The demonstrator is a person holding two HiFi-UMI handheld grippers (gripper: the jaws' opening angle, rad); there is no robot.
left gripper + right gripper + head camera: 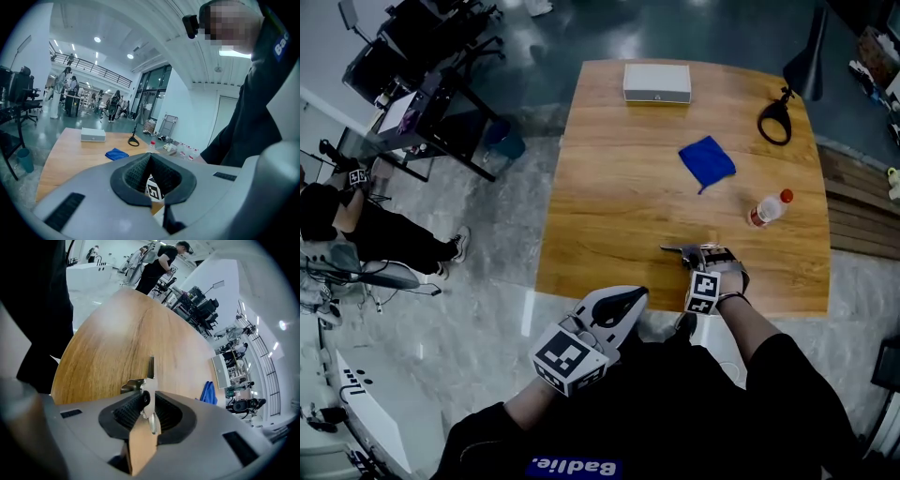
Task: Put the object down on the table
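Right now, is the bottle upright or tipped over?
Upright: in the left gripper view the bottle stands on the table, red cap on top.

**Left gripper closed, right gripper loose around a tool**

The left gripper (pixel 623 302) hangs close to the body on a bent, dark-sleeved arm. Its fingertips are pressed together with nothing between them. The right gripper (pixel 146 401) reaches forward on a straighter forearm (pixel 752 328). A metal tool (pixel 150 380) stands between its fingers, which seem to sit just clear of it.

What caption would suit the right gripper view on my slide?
Wooden-handled tool between the parted jaws of the right gripper, with a wooden table ahead.
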